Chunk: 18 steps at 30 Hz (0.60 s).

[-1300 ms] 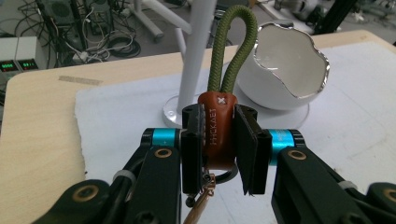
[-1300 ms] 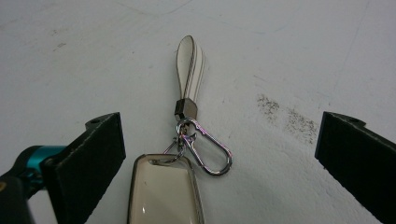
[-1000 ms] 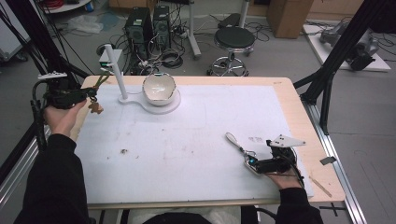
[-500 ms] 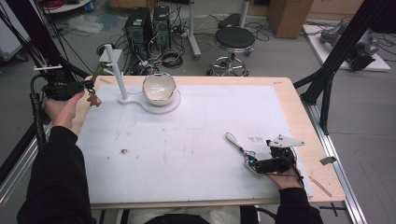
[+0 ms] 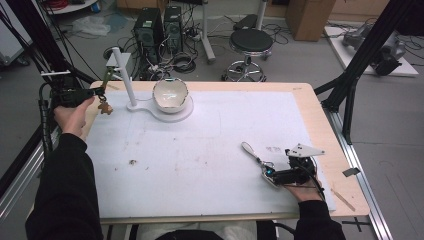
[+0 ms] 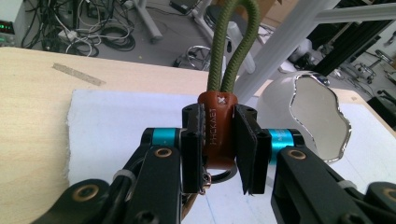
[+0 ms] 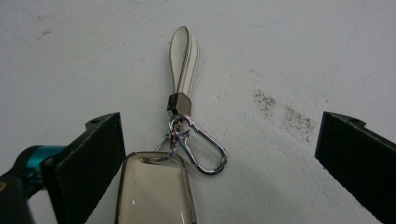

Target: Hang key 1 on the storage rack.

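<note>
My left gripper (image 5: pixel 96 92) is shut on a keychain's brown leather tab (image 6: pixel 218 133) at the table's far left corner. Its olive green cord loop (image 6: pixel 229 51) rises from the tab towards the top of a white post (image 5: pixel 125 75). A small brown charm (image 5: pixel 105 107) dangles below the jaws. Near the front right, my right gripper (image 5: pixel 270 172) rests on the table, open. Between its wide jaws lie a clear key fob case (image 7: pixel 154 193), a silver carabiner (image 7: pixel 201 150) and a white strap (image 7: pixel 183 51); neither pad touches them.
The post stands on a white base (image 5: pixel 186 114) that carries a white bowl with a wavy silver rim (image 5: pixel 170 95). A white mat (image 5: pixel 200 150) covers most of the wooden table. A small dark crumb (image 5: pixel 133 161) lies at the mat's left. Beyond the far edge are computers and a stool.
My left gripper has shifted a little beside the post, carrying the keychain, and the green cord now reaches higher along the post. The right gripper has stayed still.
</note>
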Each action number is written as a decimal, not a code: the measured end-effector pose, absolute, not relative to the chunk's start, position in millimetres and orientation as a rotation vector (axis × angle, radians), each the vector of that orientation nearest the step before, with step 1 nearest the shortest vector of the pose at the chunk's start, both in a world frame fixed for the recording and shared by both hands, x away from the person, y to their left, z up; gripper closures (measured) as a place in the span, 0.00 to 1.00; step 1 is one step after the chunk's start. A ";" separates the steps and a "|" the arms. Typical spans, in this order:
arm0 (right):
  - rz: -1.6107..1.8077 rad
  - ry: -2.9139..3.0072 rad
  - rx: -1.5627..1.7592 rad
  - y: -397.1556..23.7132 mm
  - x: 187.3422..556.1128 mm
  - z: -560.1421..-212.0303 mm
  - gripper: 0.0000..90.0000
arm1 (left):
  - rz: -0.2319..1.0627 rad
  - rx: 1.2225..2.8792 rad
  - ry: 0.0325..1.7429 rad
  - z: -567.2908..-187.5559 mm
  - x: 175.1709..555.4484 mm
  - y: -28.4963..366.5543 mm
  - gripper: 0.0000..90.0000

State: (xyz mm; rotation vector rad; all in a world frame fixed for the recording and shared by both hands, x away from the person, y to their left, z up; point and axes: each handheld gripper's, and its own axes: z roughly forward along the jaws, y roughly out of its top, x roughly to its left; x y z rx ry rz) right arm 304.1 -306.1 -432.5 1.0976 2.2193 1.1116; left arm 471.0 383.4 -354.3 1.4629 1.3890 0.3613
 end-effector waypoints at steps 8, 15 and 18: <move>1.110 2.223 1.091 -305.5 303.1 -432.4 0.01 | 0.322 1.445 1.400 -353.4 475.4 387.6 0.81; 1.090 2.232 1.089 -303.7 304.3 -433.6 0.01 | 0.272 1.508 1.385 -358.0 482.4 379.4 0.81; 1.089 2.232 1.088 -303.6 304.4 -433.8 0.01 | 0.273 1.534 1.371 -359.2 483.3 373.7 0.81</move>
